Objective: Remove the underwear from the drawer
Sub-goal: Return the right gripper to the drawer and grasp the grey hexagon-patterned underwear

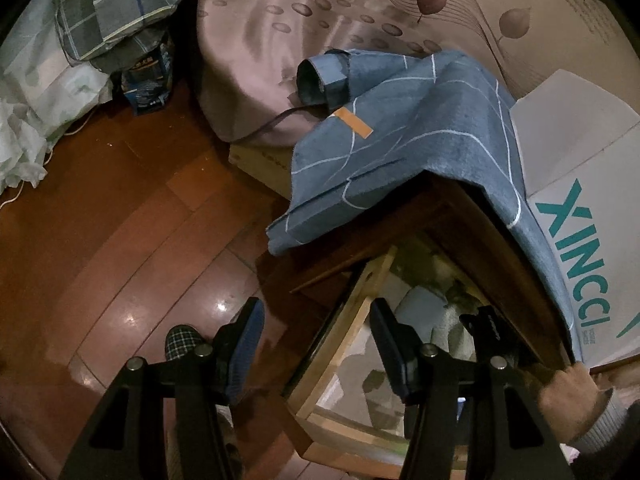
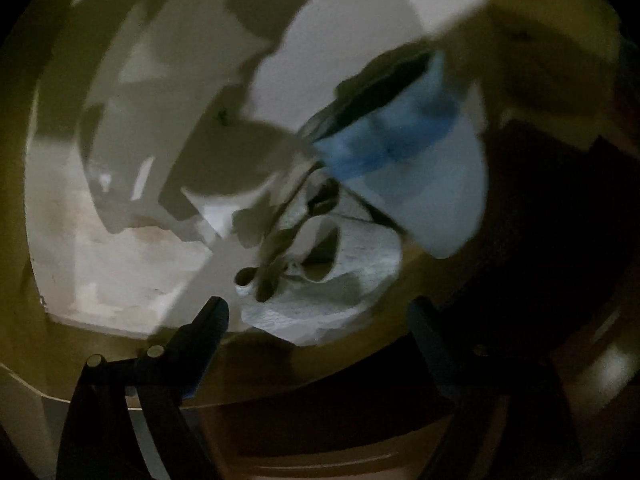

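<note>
The wooden drawer (image 1: 362, 312) is pulled open from a dark nightstand at the lower right of the left wrist view. Pale folded underwear (image 1: 424, 306) lies inside it. My left gripper (image 1: 316, 312) is open and empty, hovering above the drawer's left corner. My right gripper (image 1: 486, 326) reaches into the drawer from the right. In the blurred right wrist view the right gripper (image 2: 320, 312) is open just above a whitish bundle of underwear (image 2: 344, 252); a blue and white piece (image 2: 404, 136) lies beyond it on the drawer's pale floor (image 2: 132, 264).
A blue cloth (image 1: 404, 148) drapes over the nightstand top. A white XINCCI box (image 1: 580, 248) stands to the right, a bed (image 1: 280, 40) behind. Polished wood floor (image 1: 120, 220) spreads left, with a slippered foot (image 1: 182, 340) and bedding bags (image 1: 80, 20).
</note>
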Demonstrator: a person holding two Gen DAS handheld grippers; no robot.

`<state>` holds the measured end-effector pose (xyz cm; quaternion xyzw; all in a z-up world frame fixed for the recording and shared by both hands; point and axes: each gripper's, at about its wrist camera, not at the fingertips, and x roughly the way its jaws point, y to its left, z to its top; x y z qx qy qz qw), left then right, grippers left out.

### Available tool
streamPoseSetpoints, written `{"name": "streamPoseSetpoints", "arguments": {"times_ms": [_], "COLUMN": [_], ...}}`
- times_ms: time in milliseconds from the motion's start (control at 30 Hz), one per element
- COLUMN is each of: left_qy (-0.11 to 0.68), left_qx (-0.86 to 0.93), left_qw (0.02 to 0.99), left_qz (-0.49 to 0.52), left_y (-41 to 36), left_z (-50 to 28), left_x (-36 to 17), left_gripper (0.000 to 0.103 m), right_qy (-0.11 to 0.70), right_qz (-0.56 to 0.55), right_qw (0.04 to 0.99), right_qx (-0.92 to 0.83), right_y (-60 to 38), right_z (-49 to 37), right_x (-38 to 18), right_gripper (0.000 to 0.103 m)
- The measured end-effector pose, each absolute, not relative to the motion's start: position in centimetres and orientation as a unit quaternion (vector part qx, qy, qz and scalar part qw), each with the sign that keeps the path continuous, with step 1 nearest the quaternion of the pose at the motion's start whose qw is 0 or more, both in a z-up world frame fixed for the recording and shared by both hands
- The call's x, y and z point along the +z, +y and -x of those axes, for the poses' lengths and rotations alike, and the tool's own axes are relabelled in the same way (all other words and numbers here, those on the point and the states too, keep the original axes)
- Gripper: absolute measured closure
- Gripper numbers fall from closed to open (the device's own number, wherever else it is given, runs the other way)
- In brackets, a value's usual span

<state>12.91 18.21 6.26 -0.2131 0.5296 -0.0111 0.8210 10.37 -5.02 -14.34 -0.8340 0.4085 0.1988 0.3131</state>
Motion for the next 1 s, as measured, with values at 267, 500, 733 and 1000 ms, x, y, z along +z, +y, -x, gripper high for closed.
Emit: {"name": "streamPoseSetpoints", "arguments": {"times_ms": [267, 500, 733, 1000], "left_qy": [0.535, 0.541, 0.545, 0.547], "left_qx": [-0.020, -0.027, -0.033, -0.030], "left_qw": [0.816, 0.813, 0.807, 0.808], "left_qz": [0.217, 0.216, 0.224, 0.218], "left_y": [18.1, 18.0, 18.1, 17.9], "left_z": [-13.0, -12.9, -12.9, -12.8], "left_x": [6.2, 6.0, 5.8, 5.7], "left_gripper": [0.047, 0.047, 0.047, 0.047], "right_qy": [0.421, 0.414, 0.416, 0.472], "right_qz": [0.855, 0.877, 0.870, 0.808], "right_qw": [0.245, 0.202, 0.212, 0.324], "right_qx": [0.179, 0.137, 0.159, 0.139], "right_y": [-6.4, -8.2, -8.9, -9.5], "right_z": [-11.9, -13.0, -13.0, -15.0], "right_x": [-16.9, -19.2, -19.7, -17.3], "right_gripper": [0.013, 0.006, 0.032, 0.069]}}
